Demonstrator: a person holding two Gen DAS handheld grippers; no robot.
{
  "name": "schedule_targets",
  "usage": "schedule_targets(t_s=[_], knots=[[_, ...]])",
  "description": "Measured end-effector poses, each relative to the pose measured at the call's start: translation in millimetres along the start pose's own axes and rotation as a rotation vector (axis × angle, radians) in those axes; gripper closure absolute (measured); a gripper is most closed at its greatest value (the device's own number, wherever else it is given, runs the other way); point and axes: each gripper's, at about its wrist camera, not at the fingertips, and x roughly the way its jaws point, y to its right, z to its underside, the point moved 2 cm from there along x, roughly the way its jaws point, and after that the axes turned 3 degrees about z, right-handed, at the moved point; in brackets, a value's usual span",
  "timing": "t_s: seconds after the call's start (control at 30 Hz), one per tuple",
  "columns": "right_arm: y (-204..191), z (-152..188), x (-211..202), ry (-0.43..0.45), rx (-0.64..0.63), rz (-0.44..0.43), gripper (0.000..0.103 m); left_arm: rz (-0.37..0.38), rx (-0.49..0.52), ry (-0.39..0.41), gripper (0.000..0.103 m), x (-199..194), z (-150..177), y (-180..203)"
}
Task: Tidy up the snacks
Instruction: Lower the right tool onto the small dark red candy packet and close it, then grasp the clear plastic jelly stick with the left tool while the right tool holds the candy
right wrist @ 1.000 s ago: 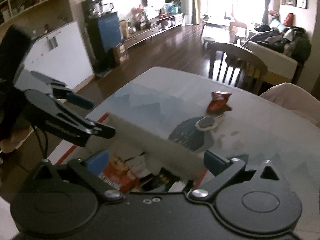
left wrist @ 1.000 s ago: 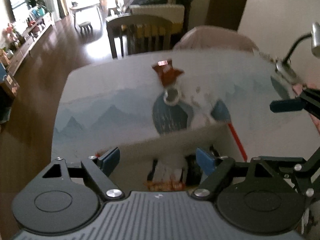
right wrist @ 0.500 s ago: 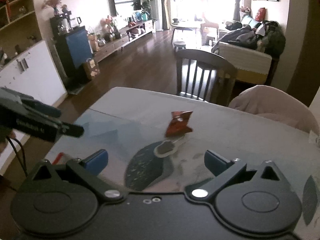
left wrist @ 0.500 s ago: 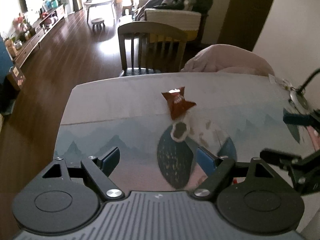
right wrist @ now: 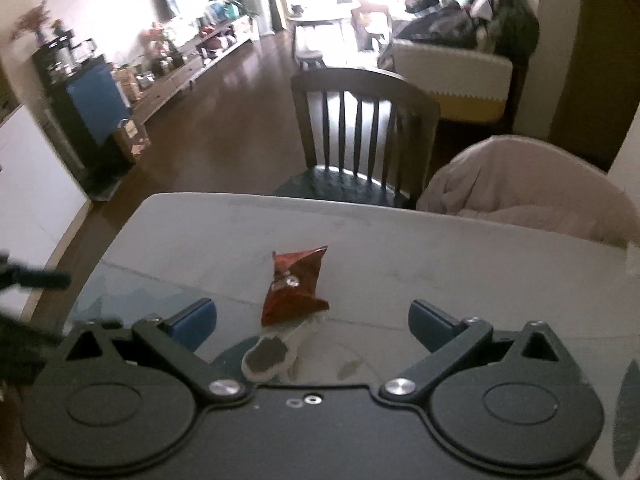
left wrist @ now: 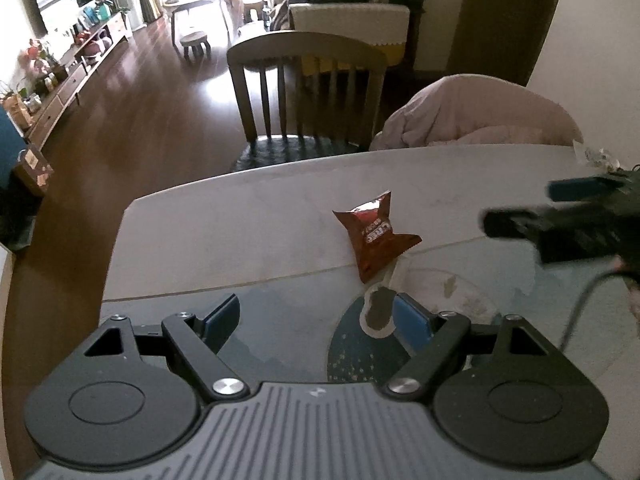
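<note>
Right claw (left wrist: 560, 216) blurred, cut off by frame edge; snack packet (left wrist: 374, 234) print unreadable

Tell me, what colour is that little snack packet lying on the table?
Reddish-brown, with a pale logo; the snack packet shows best in the left wrist view.

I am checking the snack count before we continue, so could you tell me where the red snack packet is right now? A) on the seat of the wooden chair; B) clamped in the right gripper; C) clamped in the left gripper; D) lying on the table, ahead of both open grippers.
D: the red snack packet lies on the table, ahead of the open right gripper and left gripper, touched by neither.
</note>
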Motion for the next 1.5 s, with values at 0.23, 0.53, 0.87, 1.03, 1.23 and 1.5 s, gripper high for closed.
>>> schedule_targets(t_s=[0.23,0.53,0.87,1.03,1.23,1.5], knots=[[-3,-15,84,-0.106,0.076,-0.019,0.001,0.031,0.066,-0.005,0.019,37,-4,-2],[-20,-17,164,-0.207,0.055,-0.001,0.008,0.044,0.164,-0.056,0.019,78,4,12],[-32,-6,181,-0.237,-0.023,-0.002,0.031,0.064,0.244,-0.129,0.019,120,5,34],[-28,-7,184,-0.245,-0.029,-0.039,0.052,0.097,0.251,-0.159,0.019,133,5,39],[-20,-5,177,-0.229,-0.033,-0.051,0.054,0.152,0.267,-0.192,0.019,148,10,50],[2,-1,164,-0.209,-0.003,-0.05,0.054,0.152,0.293,-0.221,0.022,165,13,58]])
